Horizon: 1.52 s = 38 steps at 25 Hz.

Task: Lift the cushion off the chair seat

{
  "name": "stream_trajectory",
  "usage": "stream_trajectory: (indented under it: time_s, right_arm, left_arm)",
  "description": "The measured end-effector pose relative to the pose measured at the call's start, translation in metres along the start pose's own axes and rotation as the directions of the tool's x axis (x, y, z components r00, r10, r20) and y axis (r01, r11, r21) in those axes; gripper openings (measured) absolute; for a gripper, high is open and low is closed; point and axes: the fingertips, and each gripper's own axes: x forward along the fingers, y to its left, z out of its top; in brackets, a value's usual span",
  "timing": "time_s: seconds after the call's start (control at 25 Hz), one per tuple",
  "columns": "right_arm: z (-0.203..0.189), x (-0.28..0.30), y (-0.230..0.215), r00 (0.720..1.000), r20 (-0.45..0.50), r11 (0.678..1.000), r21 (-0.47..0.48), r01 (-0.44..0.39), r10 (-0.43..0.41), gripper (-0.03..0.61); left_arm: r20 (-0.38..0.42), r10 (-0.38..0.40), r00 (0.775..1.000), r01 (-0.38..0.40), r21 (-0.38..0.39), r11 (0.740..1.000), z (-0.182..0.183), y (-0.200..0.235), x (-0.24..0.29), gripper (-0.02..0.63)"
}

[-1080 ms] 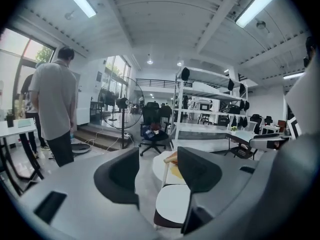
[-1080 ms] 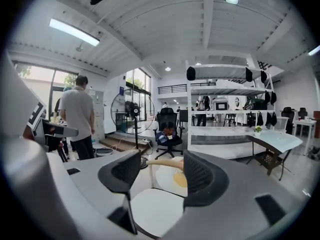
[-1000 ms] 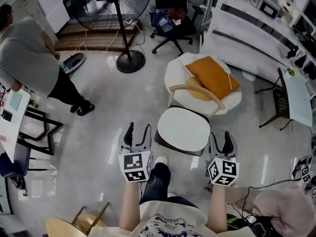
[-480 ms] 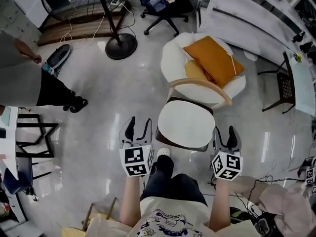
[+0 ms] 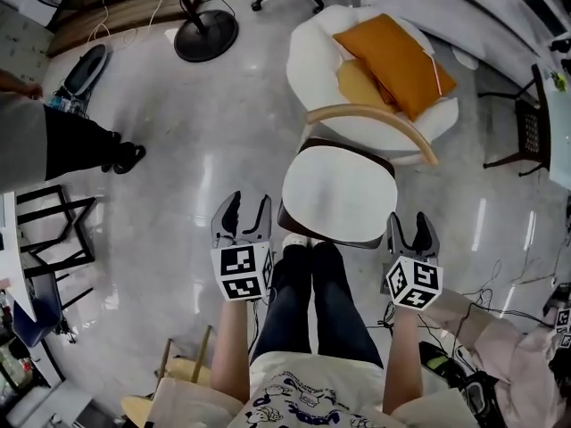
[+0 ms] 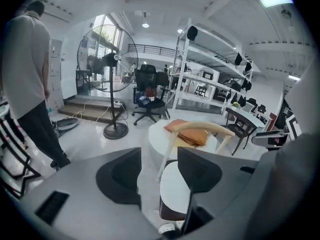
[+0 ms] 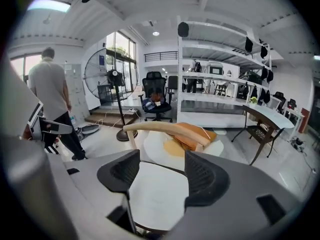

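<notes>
A white round cushion (image 5: 339, 193) lies on the dark brown seat of a chair with a curved wooden backrest (image 5: 370, 116), right in front of my knees. My left gripper (image 5: 241, 210) hangs open at the cushion's left, apart from it. My right gripper (image 5: 413, 230) hangs open at its right front, also apart. In the left gripper view the open left gripper (image 6: 159, 156) frames the cushion (image 6: 172, 186) low and to the right. In the right gripper view the cushion (image 7: 157, 199) shows beyond the empty right gripper (image 7: 161, 164).
Behind the chair stands a white round seat (image 5: 308, 56) with an orange pillow (image 5: 393, 50) on a yellow one. A fan base (image 5: 205, 34), a bystander (image 5: 53, 141), a black frame (image 5: 53, 230), a dark side chair (image 5: 535, 132) and floor cables (image 5: 500, 292) surround it.
Both grippers have come down beside the chair seat and stay open. The view has closed in on the chair, the white seat has slid up the picture, and the bystander has slid to the left edge.
</notes>
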Motion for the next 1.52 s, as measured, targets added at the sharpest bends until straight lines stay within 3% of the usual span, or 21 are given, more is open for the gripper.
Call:
stream_trajectory:
  time_s: [0.52,1.04,1.52]
  right_arm:
    - [-0.114,0.089,-0.022,0.979,-0.203,1.0,0.018,-0.02,0.023,0.304]
    - [-0.238,0.168,-0.083,0.93,-0.366,0.988,0.136,0.074,-0.019,0.302]
    - [-0.334,0.174,-0.099,0.901,-0.433,0.979,0.162,0.123,-0.041,0.316]
  left_arm:
    - [-0.186,-0.054,0.981,0.047,-0.043,0.998,-0.104,-0.004,0.098,0.239]
    - [-0.312,-0.061,0.948,0.052,-0.037,0.998,-0.184,-0.014,0.213,0.245]
    - [-0.388,-0.103,0.916,0.089,-0.054,0.995,-0.274,-0.022,0.24,0.27]
